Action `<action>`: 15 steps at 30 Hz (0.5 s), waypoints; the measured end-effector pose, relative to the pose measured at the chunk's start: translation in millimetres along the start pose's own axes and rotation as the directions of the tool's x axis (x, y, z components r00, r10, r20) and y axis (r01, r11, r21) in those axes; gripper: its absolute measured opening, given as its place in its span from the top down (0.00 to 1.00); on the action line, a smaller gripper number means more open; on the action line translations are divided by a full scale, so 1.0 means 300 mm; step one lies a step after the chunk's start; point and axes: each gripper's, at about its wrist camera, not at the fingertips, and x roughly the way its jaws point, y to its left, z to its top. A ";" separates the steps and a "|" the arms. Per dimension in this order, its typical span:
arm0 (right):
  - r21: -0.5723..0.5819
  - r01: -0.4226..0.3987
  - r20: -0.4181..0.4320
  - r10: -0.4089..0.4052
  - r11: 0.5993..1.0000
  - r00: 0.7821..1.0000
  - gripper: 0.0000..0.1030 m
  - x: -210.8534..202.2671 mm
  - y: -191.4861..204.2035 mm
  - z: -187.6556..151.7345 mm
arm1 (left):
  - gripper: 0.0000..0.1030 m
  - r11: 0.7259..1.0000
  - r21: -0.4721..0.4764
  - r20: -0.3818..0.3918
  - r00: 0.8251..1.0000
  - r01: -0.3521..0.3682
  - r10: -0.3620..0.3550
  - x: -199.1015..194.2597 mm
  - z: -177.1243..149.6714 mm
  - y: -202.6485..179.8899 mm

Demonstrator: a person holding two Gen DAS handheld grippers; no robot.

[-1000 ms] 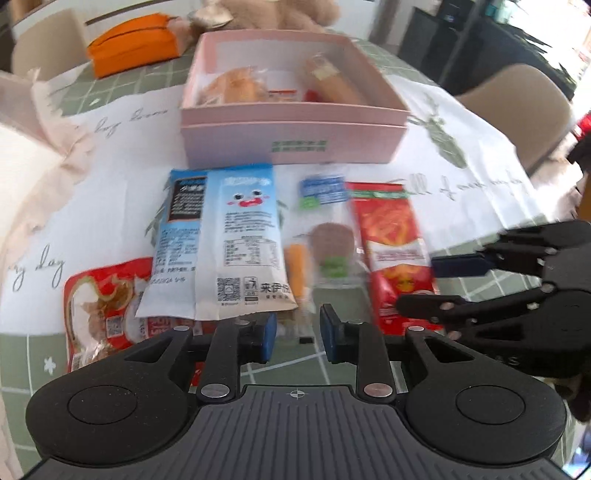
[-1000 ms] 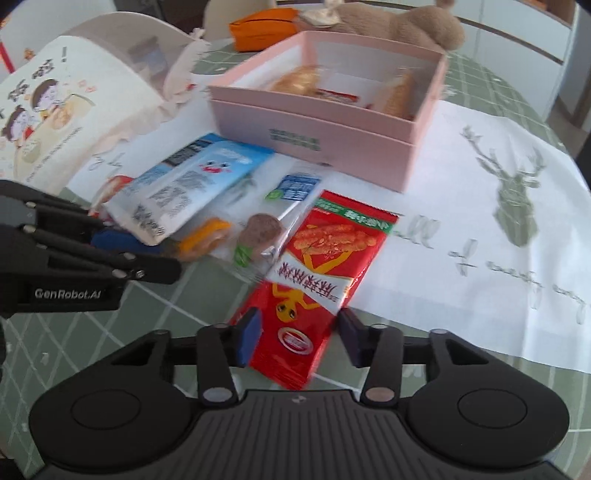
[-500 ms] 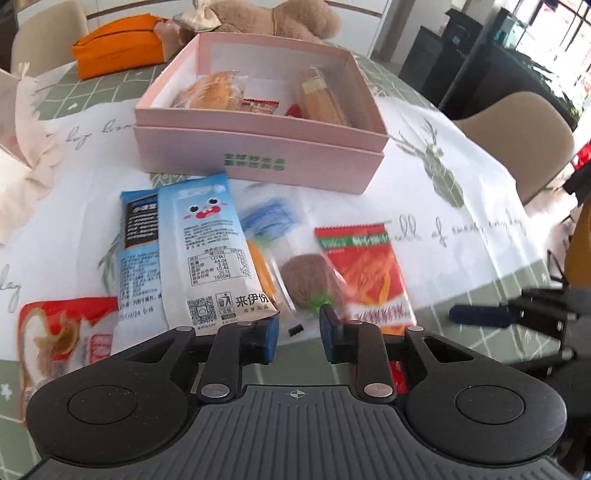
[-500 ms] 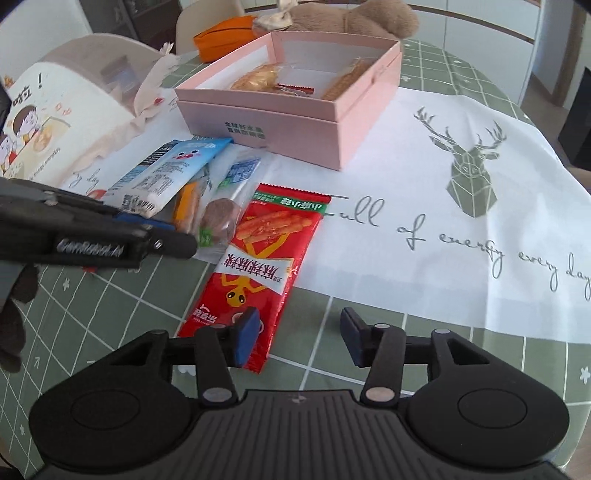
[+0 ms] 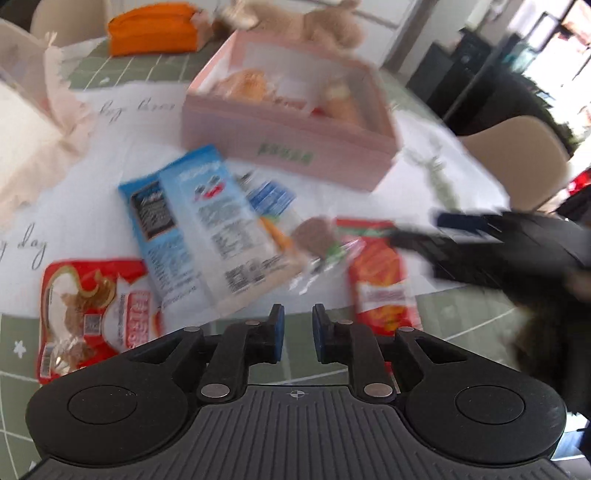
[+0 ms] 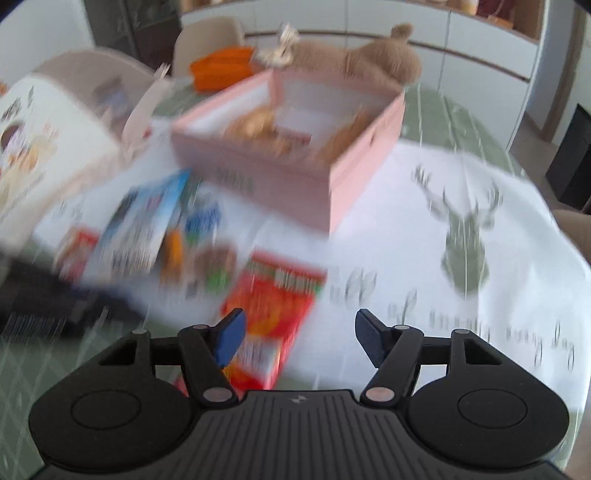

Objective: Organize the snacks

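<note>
From my left camera the left gripper (image 5: 294, 334) has its fingers drawn as near together as they go, with only bare worktop (image 5: 303, 365) showing through the slit between them; nothing is pinched. My right gripper (image 6: 300, 338) has just been opening, and its fingers now stand spread with nothing between the pads, though the lower end of the red snack packet (image 6: 271, 314) lies just under and beside the left finger.

The snacks sit in a loose row on the white printed cloth (image 6: 424, 236) in front of the pink box (image 5: 288, 144). From the left: a red-and-white pouch (image 5: 94, 317), two overlapping blue-and-white packets (image 5: 207, 225), a clear bag holding something orange and something brown (image 5: 310, 236), then the red snack packet (both views are badly smeared, so I cannot read any labels). The pink box is open on top and already holds a few wrapped items.

Behind the box lie a brown plush toy (image 6: 365, 59) and an orange pouch (image 5: 153, 27). The right gripper's dark body shows at the right edge of my left view, over the red packet's far end.
</note>
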 end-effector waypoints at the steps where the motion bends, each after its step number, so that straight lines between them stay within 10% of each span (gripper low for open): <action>1: 0.012 0.012 0.021 -0.013 1.000 1.000 0.37 0.015 -0.006 0.038 | 0.80 1.000 0.015 0.018 1.000 0.014 -0.014 -0.019 0.009 -0.010; 9: 0.073 0.072 0.042 -0.075 0.995 0.996 0.37 0.143 -0.084 0.239 | 0.80 0.997 0.070 0.070 0.997 -0.018 0.013 0.059 0.150 0.008; 13: 0.100 0.235 0.036 -0.240 0.967 0.970 0.38 0.148 -0.133 0.236 | 0.80 0.998 0.027 0.068 0.996 -0.063 0.061 0.126 0.226 0.087; 15: 0.106 0.171 0.024 -0.175 0.979 0.984 0.38 0.137 -0.153 0.229 | 0.80 0.999 -0.040 0.118 0.992 -0.037 0.042 0.096 0.265 0.124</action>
